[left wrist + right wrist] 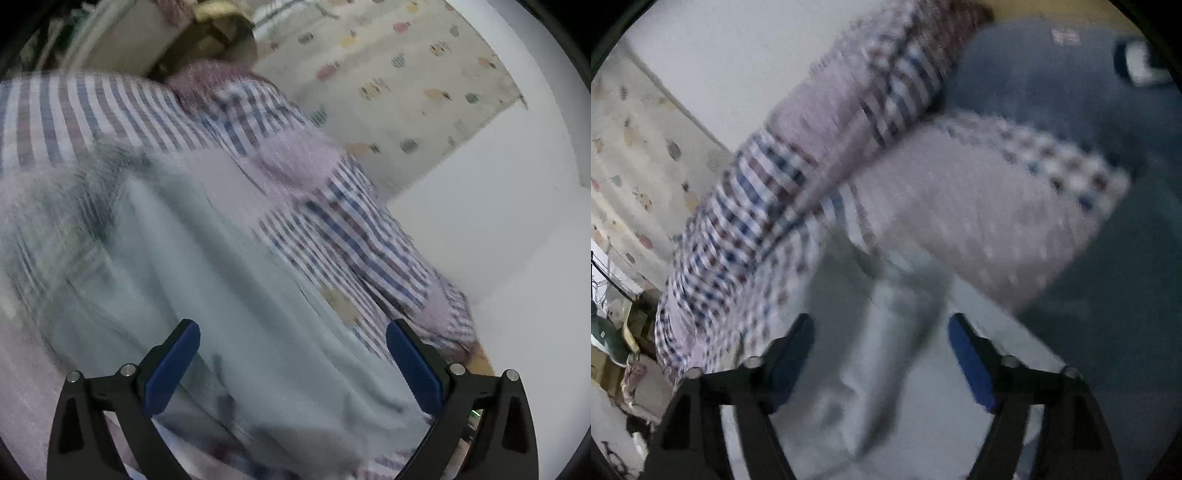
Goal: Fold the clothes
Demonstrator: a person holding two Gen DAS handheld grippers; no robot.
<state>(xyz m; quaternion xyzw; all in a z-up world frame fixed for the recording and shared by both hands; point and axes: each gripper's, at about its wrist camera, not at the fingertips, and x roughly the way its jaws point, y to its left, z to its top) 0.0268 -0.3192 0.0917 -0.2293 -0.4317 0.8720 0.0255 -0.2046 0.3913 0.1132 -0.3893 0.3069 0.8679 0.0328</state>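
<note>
A pale blue-grey garment (221, 277) lies spread and creased on a bed with a checked cover (92, 110); the picture is blurred. My left gripper (293, 325) hangs just over the garment with its blue pads wide apart and nothing between them. In the right wrist view the same pale garment (886, 350) runs as a loose fold under my right gripper (881, 320). Its jaws stand partly apart on either side of that fold, and the pads do not press on the cloth.
A lilac dotted pillow (979, 221) and the checked cover (757, 221) lie beyond the garment. Dark blue cloth (1089, 166) fills the right side. A fruit-patterned sheet (388, 74) hangs on the white wall (498, 221). A cardboard box (218, 29) stands behind the bed.
</note>
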